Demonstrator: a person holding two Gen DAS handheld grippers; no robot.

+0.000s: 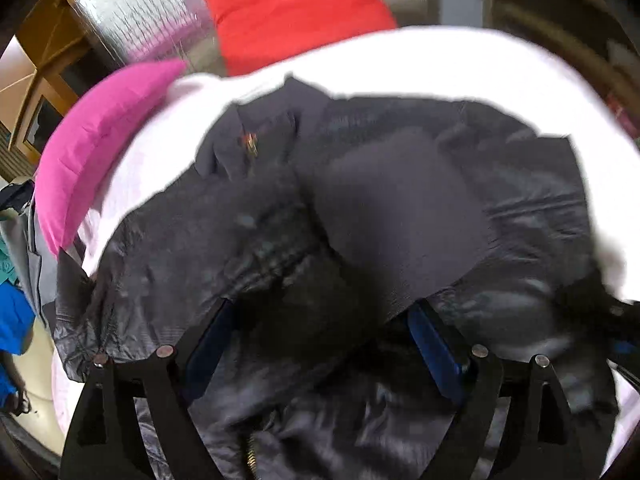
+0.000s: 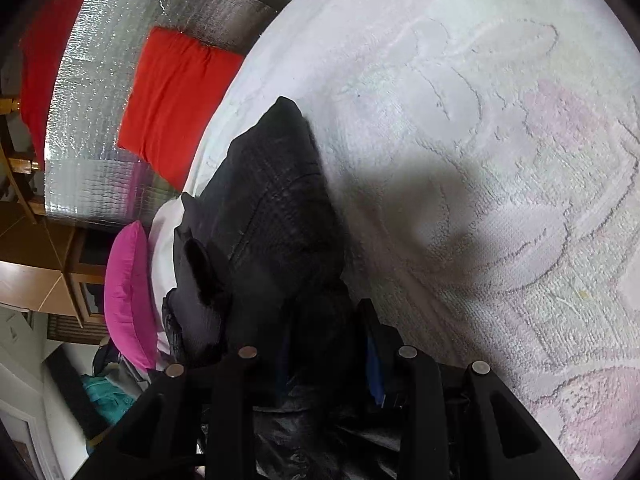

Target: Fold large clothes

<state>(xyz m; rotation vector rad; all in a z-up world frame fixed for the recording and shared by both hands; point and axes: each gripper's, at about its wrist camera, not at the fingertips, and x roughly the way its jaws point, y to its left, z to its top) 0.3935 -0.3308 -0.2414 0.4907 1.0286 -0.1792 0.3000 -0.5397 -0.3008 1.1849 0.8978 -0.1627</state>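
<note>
The black jacket (image 1: 360, 208) lies bunched on a white towel (image 1: 440, 64) that covers the bed. Its shell is shiny and crinkled, with a duller grey panel folded across the middle, and a small orange mark shows near the collar. A zip (image 1: 251, 458) runs at the lower edge of the left view.

The left gripper (image 1: 320, 332) hangs over the jacket with its fingers spread wide. Their blue pads sit apart on either side of a fold of the fabric, and do not press on it as far as the blurred left view shows.

The right gripper (image 2: 326, 344) points down at the jacket's near edge. Its fingers stand close together with dark fabric bunched between them, pinching the jacket (image 2: 276, 208). From there the garment stretches away in a narrow ridge across the towel (image 2: 480, 120), which bears a faint pink and grey pattern. A soft shadow falls on the towel just right of the jacket.

A pink pillow (image 1: 92, 148) lies at the towel's left edge, touching it. A red pillow (image 1: 292, 12) rests beyond, against a silver foil sheet (image 1: 132, 4). Wooden furniture (image 2: 36, 276) stands past the bed.
</note>
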